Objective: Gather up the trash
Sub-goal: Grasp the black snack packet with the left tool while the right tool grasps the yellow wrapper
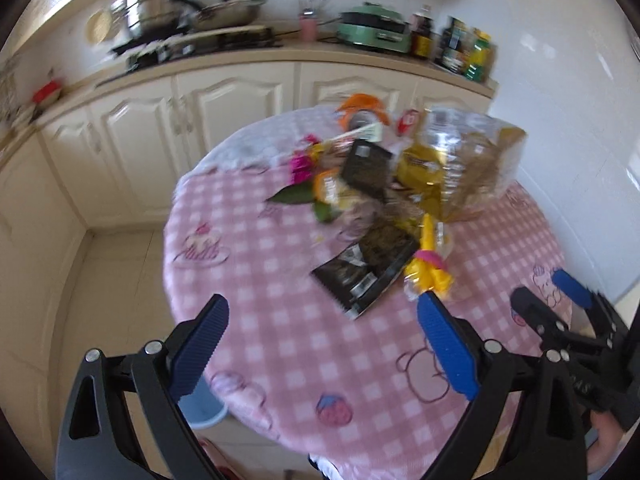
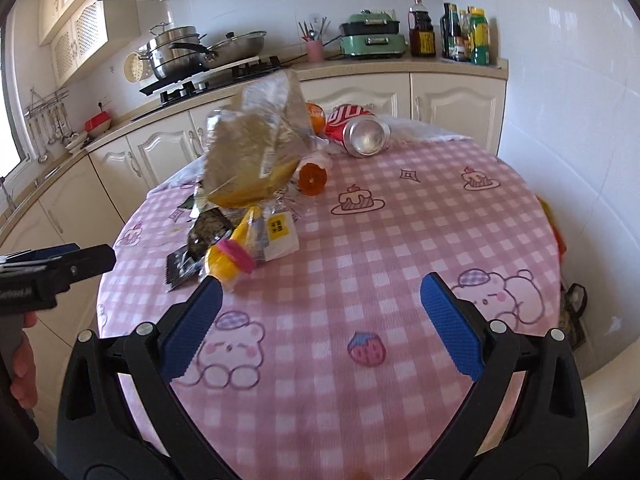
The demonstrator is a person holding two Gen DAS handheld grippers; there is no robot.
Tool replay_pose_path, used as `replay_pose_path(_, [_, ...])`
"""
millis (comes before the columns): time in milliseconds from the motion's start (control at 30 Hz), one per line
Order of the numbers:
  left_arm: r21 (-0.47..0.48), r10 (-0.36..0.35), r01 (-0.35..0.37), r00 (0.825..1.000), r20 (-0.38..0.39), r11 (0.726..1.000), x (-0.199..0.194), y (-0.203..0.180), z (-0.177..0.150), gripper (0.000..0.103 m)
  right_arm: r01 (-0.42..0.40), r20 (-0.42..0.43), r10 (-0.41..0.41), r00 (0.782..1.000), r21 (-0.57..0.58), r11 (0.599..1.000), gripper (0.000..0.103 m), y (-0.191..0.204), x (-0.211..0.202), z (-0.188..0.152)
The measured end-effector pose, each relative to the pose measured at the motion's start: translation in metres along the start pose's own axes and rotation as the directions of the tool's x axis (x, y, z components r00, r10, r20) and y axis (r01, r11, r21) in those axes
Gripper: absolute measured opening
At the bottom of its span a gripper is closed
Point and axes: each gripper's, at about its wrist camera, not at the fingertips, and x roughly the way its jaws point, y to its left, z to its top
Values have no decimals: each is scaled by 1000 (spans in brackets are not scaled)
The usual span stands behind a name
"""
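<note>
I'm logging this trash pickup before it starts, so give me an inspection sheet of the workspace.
Surface: round table under a pink checked tablecloth, printed with cartoon bears and cakes.
Job's things: trash heaped at the far left: clear plastic bag, red soda can on its side, black snack wrapper, yellow wrapper with a pink band, white packet.
Clutter: orange slice; orange item behind the bag.
Grippers: left gripper and right gripper both open, empty, above the near table edge.
Cables: nothing seen.
Surroundings: kitchen counter with steel pots, green cooker, sauce bottles; cream cabinets below.
</note>
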Motion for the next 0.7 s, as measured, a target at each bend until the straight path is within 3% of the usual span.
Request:
replay_pose_path(100, [96, -29, 31, 999, -26, 995, 18, -18, 9, 91, 8, 3, -8, 1000, 30, 1000, 97, -9, 6, 3])
replay_pose_path(167, [145, -49, 56, 998, -50, 988, 29, -27, 16, 69, 12, 1, -12, 1000, 35, 999, 97, -13, 8, 4])
replay_pose_path(267, [188, -55, 67, 996, -69, 980, 44, -33, 27, 68, 12, -5, -12, 1000, 34, 999, 97, -15, 12, 4])
replay_pose_path(400, [157, -76, 96, 989, -129, 983, 69, -24, 36, 66, 8, -14, -7, 1000, 36, 999, 97, -18, 20, 6])
replay_pose_path(500, [122, -118, 138, 980, -159, 983, 81, -20, 40, 55, 7, -25, -6, 1000, 31, 999, 97, -18, 26, 5])
replay_pose_path(700, [119, -157, 180, 972, -176, 976, 99, -22, 44, 51, 6, -41, -5, 999, 27, 1000, 97, -16, 36, 6])
